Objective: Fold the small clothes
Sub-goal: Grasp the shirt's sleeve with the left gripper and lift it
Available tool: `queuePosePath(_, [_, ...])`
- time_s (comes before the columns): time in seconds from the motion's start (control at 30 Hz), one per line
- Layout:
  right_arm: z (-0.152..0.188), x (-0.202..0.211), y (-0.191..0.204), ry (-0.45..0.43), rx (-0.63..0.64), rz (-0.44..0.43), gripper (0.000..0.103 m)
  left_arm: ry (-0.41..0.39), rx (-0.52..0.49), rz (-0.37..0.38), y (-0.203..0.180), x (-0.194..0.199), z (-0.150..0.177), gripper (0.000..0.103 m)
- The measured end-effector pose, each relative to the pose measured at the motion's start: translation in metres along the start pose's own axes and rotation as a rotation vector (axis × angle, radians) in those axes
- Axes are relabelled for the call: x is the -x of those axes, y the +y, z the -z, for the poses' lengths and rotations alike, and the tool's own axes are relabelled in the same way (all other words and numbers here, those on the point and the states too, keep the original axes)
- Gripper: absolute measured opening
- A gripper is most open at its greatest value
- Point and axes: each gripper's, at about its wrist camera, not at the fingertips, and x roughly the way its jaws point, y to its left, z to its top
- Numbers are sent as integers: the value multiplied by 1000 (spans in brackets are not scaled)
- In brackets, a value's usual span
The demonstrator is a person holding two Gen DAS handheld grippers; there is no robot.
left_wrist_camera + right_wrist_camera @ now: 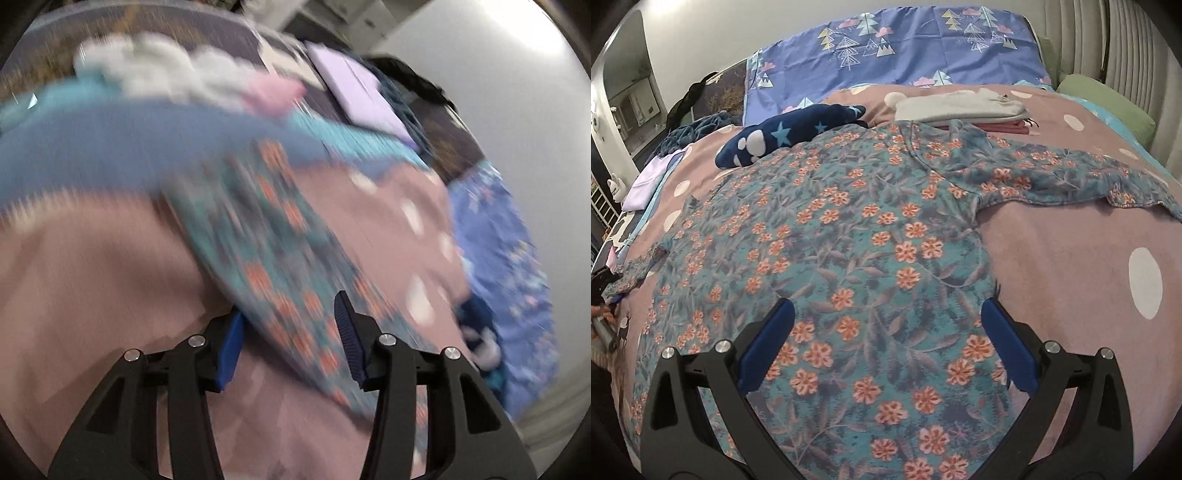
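Note:
A teal long-sleeved top with orange flowers (849, 240) lies spread flat on the pink dotted bedspread (1071, 258), one sleeve (1071, 177) stretched out to the right. My right gripper (886, 314) is open, its jaws wide apart just above the top's lower body. In the blurred left wrist view, a strip of the same flowered cloth (280, 266) runs between the blue pads of my left gripper (288, 314), whose jaws stand apart. Whether the cloth touches the pads is unclear.
A stack of folded clothes (960, 107) sits beyond the top. A dark blue star-patterned plush (783, 136) lies at its upper left. A blue tree-print pillow (905, 44) is at the head. A pile of white, pink and blue garments (166, 81) lies ahead of the left gripper.

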Motion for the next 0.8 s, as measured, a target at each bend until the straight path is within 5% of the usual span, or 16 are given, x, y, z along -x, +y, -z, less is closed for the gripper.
queuePosePath(0.07, [-1, -1, -3, -9, 1, 8, 101, -24, 28, -3, 5, -3, -9, 35])
queuePosePath(0.13, [-2, -2, -6, -24, 5, 19, 101, -25, 24, -2, 4, -6, -19, 1])
queuePosePath(0.23, [-7, -4, -9, -39, 12, 33, 101, -39, -32, 57, -17, 4, -20, 2])
queuePosePath(0.4, [-15, -6, -10, -64, 15, 25, 99, -41, -329, 259, -126, 47, 15, 2])
queuePosePath(0.5, [-17, -5, -12, -78, 2, 8, 99, -14, -503, 378, -191, 72, 60, 2])
queuePosePath(0.63, [-16, -4, -19, -90, 14, 33, 99, 96, -713, 568, -265, 98, 161, 2])
queuePosePath(0.8, [-14, -3, -32, -85, 20, 53, 99, 266, -946, 656, -304, 94, 288, 4])
